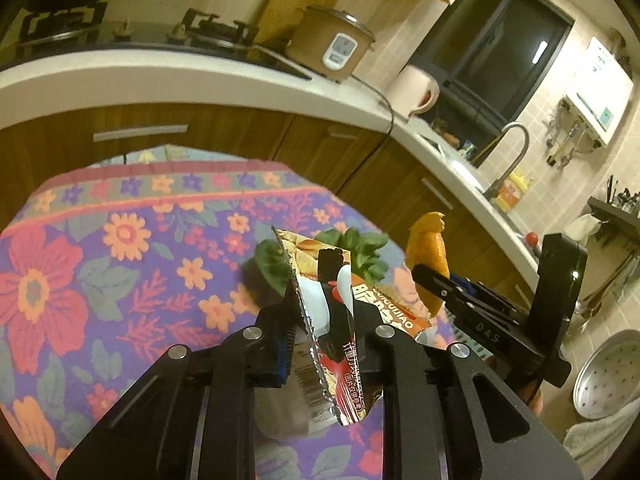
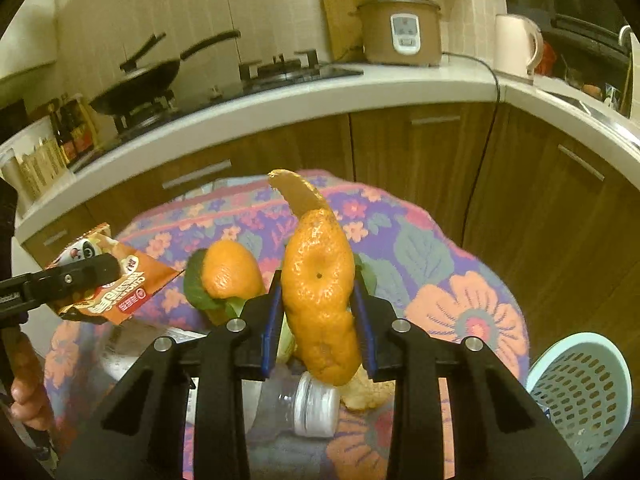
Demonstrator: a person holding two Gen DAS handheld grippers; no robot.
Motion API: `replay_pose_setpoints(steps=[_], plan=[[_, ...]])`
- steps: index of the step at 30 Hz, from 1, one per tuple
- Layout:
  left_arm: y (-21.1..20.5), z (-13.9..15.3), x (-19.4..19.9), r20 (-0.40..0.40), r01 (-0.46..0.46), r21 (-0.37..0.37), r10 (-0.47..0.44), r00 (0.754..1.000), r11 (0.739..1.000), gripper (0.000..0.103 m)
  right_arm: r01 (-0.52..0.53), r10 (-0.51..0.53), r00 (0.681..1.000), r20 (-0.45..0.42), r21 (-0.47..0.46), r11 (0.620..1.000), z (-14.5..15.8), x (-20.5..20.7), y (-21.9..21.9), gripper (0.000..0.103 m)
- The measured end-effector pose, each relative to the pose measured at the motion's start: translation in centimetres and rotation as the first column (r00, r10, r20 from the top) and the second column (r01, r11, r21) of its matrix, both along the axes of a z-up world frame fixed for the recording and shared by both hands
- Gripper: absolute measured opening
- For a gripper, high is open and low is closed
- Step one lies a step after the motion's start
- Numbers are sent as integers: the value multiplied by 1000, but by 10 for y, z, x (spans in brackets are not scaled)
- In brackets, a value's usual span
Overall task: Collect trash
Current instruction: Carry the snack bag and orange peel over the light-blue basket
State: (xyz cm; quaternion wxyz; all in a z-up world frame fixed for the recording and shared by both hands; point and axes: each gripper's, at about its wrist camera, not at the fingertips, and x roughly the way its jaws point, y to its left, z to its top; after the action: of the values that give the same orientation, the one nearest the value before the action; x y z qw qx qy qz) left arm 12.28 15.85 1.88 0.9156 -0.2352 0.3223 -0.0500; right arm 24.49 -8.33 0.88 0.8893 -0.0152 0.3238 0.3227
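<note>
- Snack wrapper (image 1: 338, 312), orange and red with foil inside, stands pinched between the pads of the left gripper (image 1: 326, 320), lifted off the flowered tablecloth (image 1: 100, 260)
- From the right wrist view the same wrapper (image 2: 120, 280) shows at the left edge, one black finger lying across its printed face, and part of the person's hand (image 2: 28, 380) is visible below it
- Right gripper (image 2: 318, 312) has its blue pads clamped on both sides of a long strip of orange peel (image 2: 318, 280), which stands upright with its curled tip pointing up
- From the left wrist view that peel (image 1: 426, 248) appears to the right, held above the table's edge
- Another piece of orange peel (image 2: 230, 276) rests on green leaves (image 2: 196, 288) on the cloth, just left of the held strip
- The leaves (image 1: 360, 252) also show behind the wrapper in the left wrist view
- Clear plastic bottle (image 2: 304, 408) with a white cap lies on the cloth under the right gripper, with a smaller scrap of peel (image 2: 366, 392) just beside the cap
- Pale blue perforated basket (image 2: 580, 392) sits beyond the table's right side, low in the right wrist view
- Behind the table runs a white kitchen counter (image 2: 280, 100) carrying a wok, a rice cooker (image 2: 400, 30) and a kettle
</note>
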Motion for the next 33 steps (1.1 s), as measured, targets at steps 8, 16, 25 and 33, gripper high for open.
replay_pose_setpoints(steps=[8, 16, 25, 33], plan=[[-34, 27, -1, 68, 51, 42, -54, 996, 998, 18, 45, -47, 998, 48, 45, 998, 22, -12, -43, 29], [-107, 38, 20, 82, 166, 91, -173, 982, 982, 18, 143, -145, 989, 35, 53, 988, 16, -28, -117, 29], [-206, 21, 45, 81, 320, 126, -332, 940, 939, 18, 297, -297, 955, 4, 23, 955, -17, -43, -211, 29], [-290, -14, 70, -4, 438, 162, -443, 896, 884, 19, 450, -452, 880, -145, -47, 892, -71, -32, -275, 29]])
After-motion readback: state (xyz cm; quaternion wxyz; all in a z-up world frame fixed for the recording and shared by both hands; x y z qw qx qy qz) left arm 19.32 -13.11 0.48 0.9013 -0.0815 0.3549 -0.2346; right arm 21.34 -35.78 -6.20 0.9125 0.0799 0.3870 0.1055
